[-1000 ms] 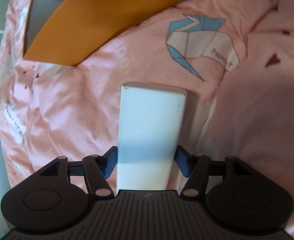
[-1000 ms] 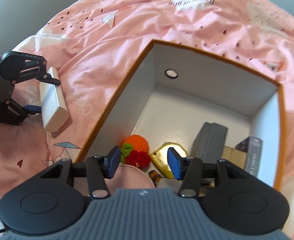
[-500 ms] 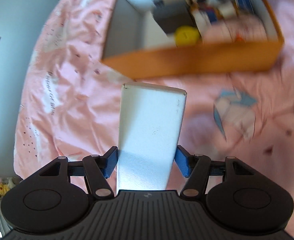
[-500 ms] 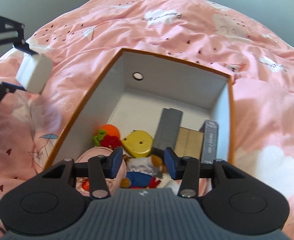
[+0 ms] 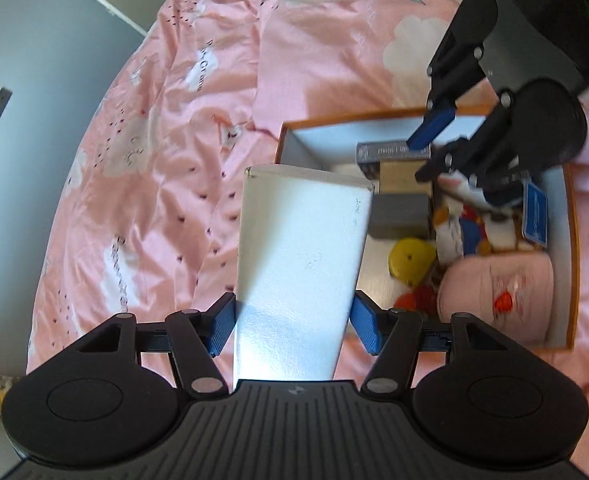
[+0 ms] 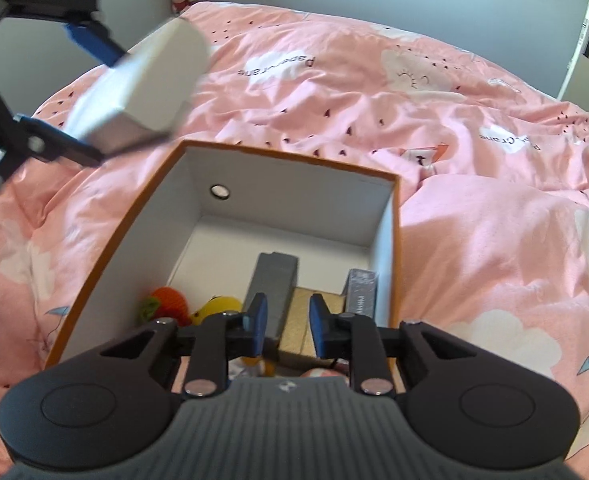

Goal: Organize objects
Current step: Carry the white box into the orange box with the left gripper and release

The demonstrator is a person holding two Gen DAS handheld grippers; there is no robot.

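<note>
Pink bedding [image 6: 474,208] surrounds the orange box [image 6: 394,240]; left claw [image 5: 292,322] clamps a white carton [image 5: 298,264] for lowering inside, while right claw [image 6: 285,326] is closing on nothing.

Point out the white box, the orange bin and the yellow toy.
white box [image 5: 298,264], left wrist view, middle of its top face.
orange bin [image 6: 294,156], right wrist view, far rim.
yellow toy [image 5: 410,258], left wrist view, its top.

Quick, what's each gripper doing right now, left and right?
Left gripper: shut on the white box.
Right gripper: jaws closing, nothing between them, above the orange storage box.
</note>
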